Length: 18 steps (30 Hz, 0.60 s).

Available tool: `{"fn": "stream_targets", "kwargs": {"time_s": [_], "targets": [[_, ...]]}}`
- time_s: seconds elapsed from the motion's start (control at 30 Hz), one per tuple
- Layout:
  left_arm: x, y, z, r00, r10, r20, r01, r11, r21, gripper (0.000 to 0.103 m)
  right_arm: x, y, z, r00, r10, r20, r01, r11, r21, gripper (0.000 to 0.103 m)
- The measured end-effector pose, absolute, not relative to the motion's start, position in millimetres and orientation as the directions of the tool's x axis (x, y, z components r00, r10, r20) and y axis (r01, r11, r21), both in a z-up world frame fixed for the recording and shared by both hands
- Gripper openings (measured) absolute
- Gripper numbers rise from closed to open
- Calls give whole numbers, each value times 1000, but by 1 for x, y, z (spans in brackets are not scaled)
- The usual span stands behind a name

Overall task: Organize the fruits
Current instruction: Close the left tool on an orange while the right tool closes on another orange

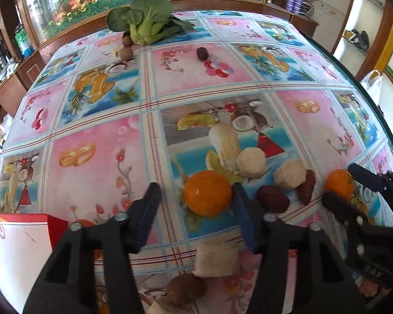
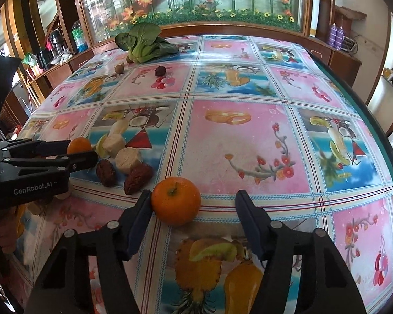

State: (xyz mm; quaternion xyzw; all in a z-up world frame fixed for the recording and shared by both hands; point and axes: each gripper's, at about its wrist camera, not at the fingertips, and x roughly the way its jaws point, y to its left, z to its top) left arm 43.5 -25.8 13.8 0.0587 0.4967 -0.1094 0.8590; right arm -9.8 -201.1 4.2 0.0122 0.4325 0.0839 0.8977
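In the left wrist view an orange (image 1: 208,192) lies on the table between the tips of my left gripper (image 1: 195,187), which is open, the right finger close to the fruit. A second orange (image 2: 175,200) sits between the fingers of my right gripper (image 2: 194,193), also open, with the fruit against the left finger (image 2: 141,209). The right gripper (image 1: 349,187) shows at the right edge of the left wrist view, straddling that orange (image 1: 339,183). The left gripper (image 2: 83,151) shows at the left of the right wrist view.
White root chunks (image 1: 251,162) and dark red dates (image 1: 272,198) lie between the two oranges. Another chunk (image 1: 217,259) and a brown fruit (image 1: 186,287) sit beneath the left gripper. A red-and-white box (image 1: 18,240) is at left. Bok choy (image 1: 144,23), small brown fruits (image 1: 125,52) and a date (image 1: 202,53) lie far back.
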Motion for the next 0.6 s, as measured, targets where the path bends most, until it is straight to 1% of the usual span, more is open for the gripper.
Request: {"fn": "stream_targets", "kwargs": {"time_s": [0.07,0.1,0.17,0.2,0.4,0.6], "targets": [[42,-26,14,481,-133,-866,250,968,-10,45,-11,-203,5,612,196,-766,-152,980,129,48],[42,-25,15,480,-139,-866,251,968,-16,43,-11,-204,6,611,207,-764,-155,978,141,44],[41,-23,16,473,-157,-867,248,968,-40,34,-11,-205,6,610,222,-760,-156,975,159,40],[40,-22,17,470,-162,-868,245,968,-48,34,-12,-205,6,609,234,-758,-160,972,172,35],[31,-13,21,478,-163,-863,218,974,-63,33,-12,-210,6,614,254,-747,-146,967,209,35],[-6,11,55,551,-182,-814,182,979,-95,33,-19,-214,13,647,287,-706,-161,957,241,35]]}}
